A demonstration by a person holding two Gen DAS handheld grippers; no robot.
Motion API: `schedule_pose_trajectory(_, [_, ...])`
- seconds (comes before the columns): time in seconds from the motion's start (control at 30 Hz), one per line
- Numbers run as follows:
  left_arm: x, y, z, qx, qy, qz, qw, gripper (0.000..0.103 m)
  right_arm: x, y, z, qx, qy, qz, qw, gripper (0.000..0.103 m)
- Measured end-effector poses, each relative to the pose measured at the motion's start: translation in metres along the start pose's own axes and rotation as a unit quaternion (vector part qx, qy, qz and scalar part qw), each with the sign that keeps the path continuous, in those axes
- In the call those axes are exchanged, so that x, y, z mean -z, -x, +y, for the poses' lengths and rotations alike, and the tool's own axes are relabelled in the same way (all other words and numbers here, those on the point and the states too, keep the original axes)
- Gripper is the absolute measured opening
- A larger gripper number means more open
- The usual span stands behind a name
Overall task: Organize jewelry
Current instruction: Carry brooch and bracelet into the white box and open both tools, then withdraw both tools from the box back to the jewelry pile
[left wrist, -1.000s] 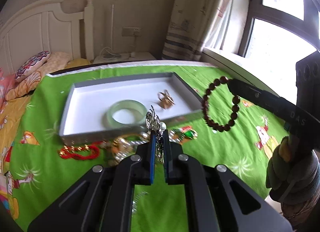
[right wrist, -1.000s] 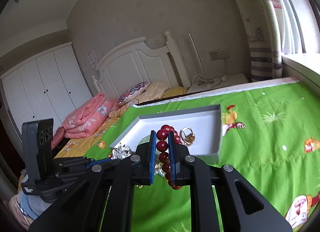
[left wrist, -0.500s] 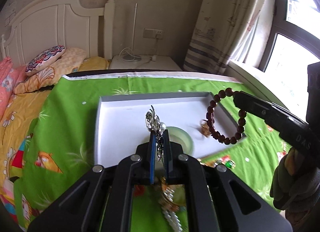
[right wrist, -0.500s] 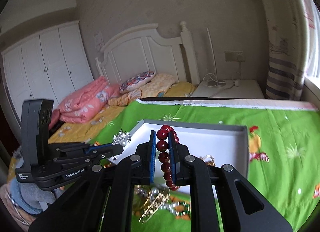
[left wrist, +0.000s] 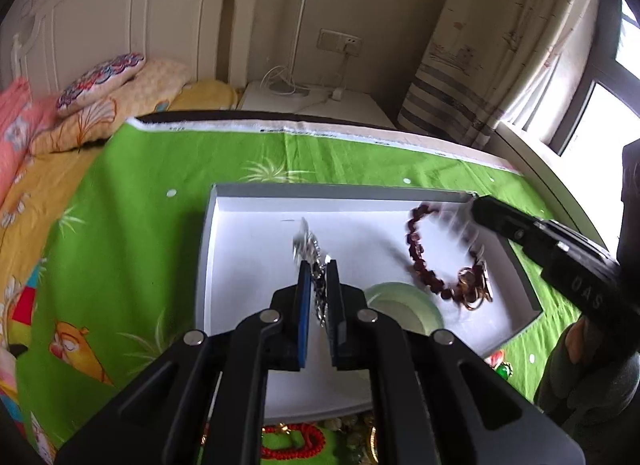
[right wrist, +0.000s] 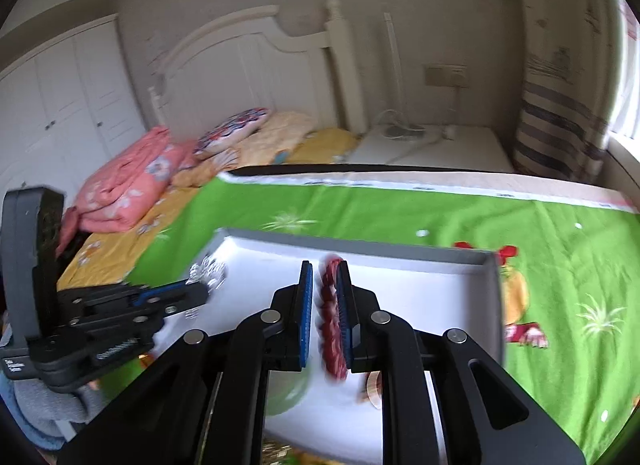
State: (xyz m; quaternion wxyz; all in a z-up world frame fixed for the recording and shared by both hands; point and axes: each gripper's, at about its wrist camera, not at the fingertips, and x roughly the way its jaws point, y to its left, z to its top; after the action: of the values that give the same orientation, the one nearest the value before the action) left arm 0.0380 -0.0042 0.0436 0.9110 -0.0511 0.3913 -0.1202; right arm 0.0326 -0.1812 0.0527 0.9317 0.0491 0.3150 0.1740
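**Li:** Jewelry goes into the shallow white tray with grey walls (left wrist: 496, 196), which lies on the green printed cloth (left wrist: 132, 249) over the bed. In the tray already rest a pale green jade bangle (left wrist: 416, 307) and a small gold piece (left wrist: 476, 297).

**Ana:** What could go wrong from here?

**Li:** I think both pieces hang over the tray at once, so a release together may tangle them, or the beads may land on the gold piece. The right view is blurred, which suggests fast motion; a swinging bracelet can fall over the wall.

**Ana:** And the claws?

**Li:** The left claw (left wrist: 318, 285) is nearly closed on a silver sparkling ornament (left wrist: 306, 245), which sticks up between its tips, above the tray's middle. The right claw (right wrist: 324, 297) has a narrow gap and pinches a dark red bead bracelet (left wrist: 424, 261); the loop hangs below its tips, over the tray's right part.
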Motion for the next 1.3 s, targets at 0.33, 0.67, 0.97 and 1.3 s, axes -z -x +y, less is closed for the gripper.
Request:
schedule_pose_trajectory(0.33, [0.008, 0.007, 0.002, -0.014, 0.0, -0.018, 0.9997, 0.061, 0.007, 0.024, -0.017, 0.005, -0.011, -0.014, 1.0, 0.055])
schedule_pose_trajectory(0.67, [0.032, 0.043, 0.0, -0.061, -0.022, -0.048, 0.9967, 0.095, 0.038, 0.05, -0.03, -0.004, -0.044, -0.014, 0.999, 0.06])
schedule_pose_trajectory(0.97, [0.092, 0.077, 0.032, -0.079, 0.025, -0.043, 0.9956, 0.1, 0.086, 0.073, -0.03, -0.02, -0.081, 0.008, 0.996, 0.061])
schedule_pose_trajectory(1.3, [0.112, 0.093, 0.06, -0.049, 0.078, -0.052, 0.9944, 0.1, 0.12, 0.069, 0.036, -0.017, 0.036, 0.082, 0.996, 0.061])
